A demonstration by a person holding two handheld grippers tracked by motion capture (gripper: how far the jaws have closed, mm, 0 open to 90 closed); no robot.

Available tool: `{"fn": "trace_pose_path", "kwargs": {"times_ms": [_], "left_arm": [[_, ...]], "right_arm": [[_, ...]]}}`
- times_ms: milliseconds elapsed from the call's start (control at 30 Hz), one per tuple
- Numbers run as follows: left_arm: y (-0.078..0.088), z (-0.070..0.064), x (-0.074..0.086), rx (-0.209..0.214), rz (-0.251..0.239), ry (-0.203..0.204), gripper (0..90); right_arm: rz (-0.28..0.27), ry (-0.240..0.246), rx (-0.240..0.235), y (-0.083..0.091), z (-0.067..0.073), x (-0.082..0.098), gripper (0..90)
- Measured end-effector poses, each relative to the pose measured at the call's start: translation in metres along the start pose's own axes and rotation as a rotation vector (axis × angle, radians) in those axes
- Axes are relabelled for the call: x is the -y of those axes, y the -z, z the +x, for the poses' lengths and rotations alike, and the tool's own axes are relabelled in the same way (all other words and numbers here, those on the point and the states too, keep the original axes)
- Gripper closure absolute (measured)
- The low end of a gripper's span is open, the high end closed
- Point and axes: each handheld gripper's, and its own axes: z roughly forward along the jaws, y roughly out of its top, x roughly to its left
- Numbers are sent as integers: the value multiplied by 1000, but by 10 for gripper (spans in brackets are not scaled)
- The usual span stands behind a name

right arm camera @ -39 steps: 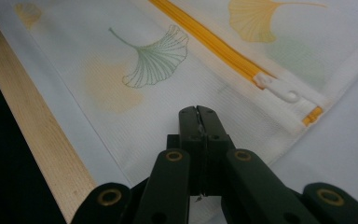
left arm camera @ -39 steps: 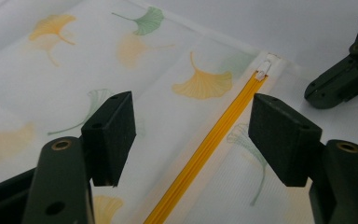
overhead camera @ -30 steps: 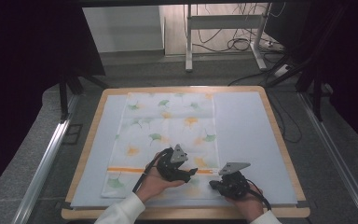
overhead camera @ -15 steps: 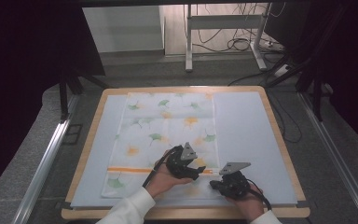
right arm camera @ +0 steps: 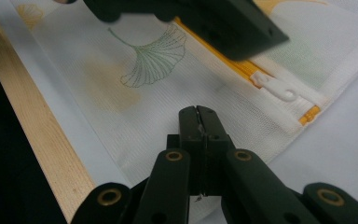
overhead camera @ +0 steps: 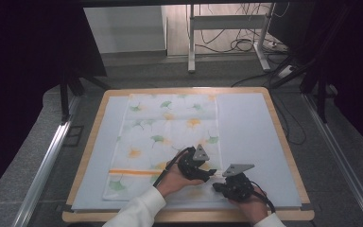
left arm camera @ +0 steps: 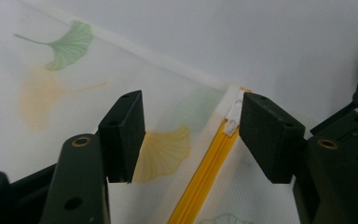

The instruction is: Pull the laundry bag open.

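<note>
Left gripper view: my left gripper [left arm camera: 191, 135] fingers have been narrowing, straddling the zipper pull [left arm camera: 234, 115], not yet pinching; right gripper [right arm camera: 198, 122] clamps the pouch [right arm camera: 158, 100] edge; next, pinch and slide.

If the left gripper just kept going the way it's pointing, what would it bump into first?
Probably the white zipper pull at the end of the orange zipper on the leaf-print pouch, which lies between the left gripper's open jaws; depth is uncertain.

The surface [overhead camera: 283, 142], a pale sheet rimmed in light wood, stands on grey carpet [overhead camera: 33, 156]. Beyond its far edge a white panel [overhead camera: 125, 28] stands left of a metal desk frame [overhead camera: 227, 28], and cables [overhead camera: 238, 45] lie on the lit wooden floor there. A metal rail [overhead camera: 45, 165] runs along the surface's left side. Both outer sides are dark.
</note>
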Motion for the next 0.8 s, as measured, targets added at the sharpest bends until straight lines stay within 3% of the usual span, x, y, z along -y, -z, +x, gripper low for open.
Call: {"fn": "trace_pose_path", "kwargs": {"times_ms": [100, 133, 167, 533, 800], "left_arm": [[-6, -2, -3, 9, 16, -14, 400], [-6, -1, -5, 8, 43, -44, 401], [-8, -2, -6, 7, 45, -48, 401], [-19, -2, -10, 16, 82, -39, 435], [-22, -5, -11, 41, 79, -42, 517]], "right_arm": [[3, -2, -3, 0, 0, 0, 891], [3, -3, -4, 0, 0, 0, 890], [3, -3, -4, 0, 0, 0, 891], [6, -5, -8, 0, -1, 0, 891], [6, -6, -8, 0, -1, 0, 891]]}}
